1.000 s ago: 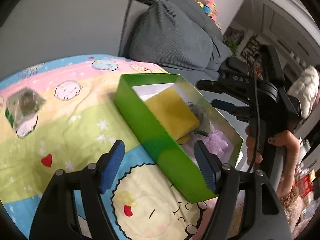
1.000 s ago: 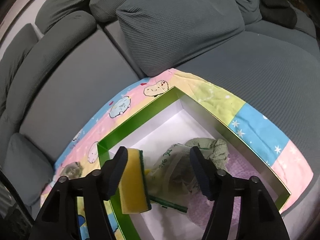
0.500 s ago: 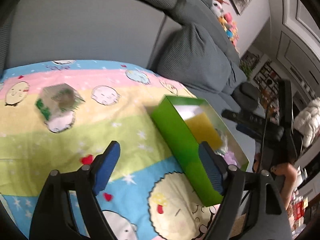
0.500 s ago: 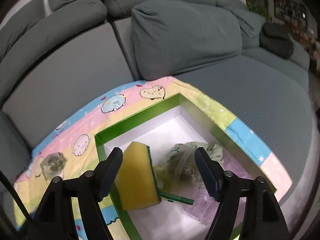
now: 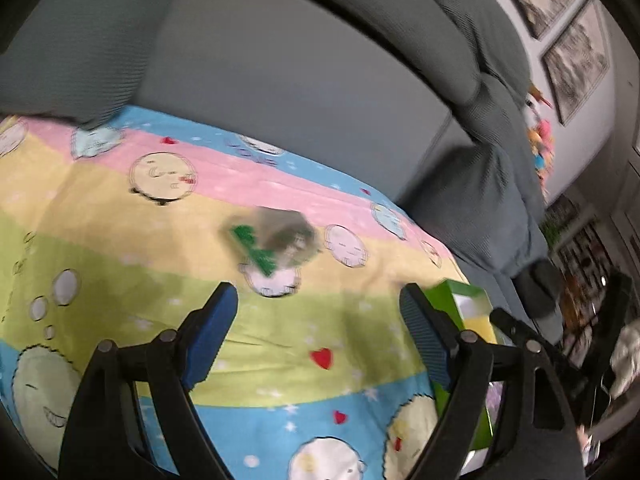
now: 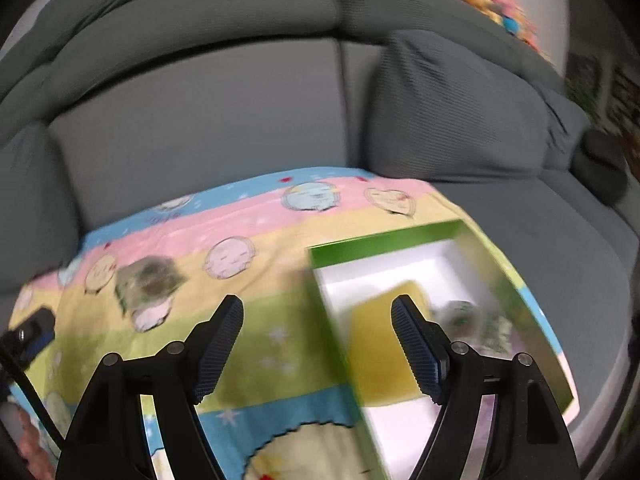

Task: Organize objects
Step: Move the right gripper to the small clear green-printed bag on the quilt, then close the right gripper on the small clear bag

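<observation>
Your left gripper [image 5: 318,328] and right gripper [image 6: 316,340] both stand wide apart and hold nothing. Beyond them, left of the green box [image 6: 400,240] on the cartoon blanket [image 5: 120,240], lies a small crinkly packet [image 5: 276,240], blurred, probably a clear wrapper. Expect it light, soft and slippery; pinch its bulging middle. The yellow sponge [image 6: 380,344] already sits inside the box.
</observation>
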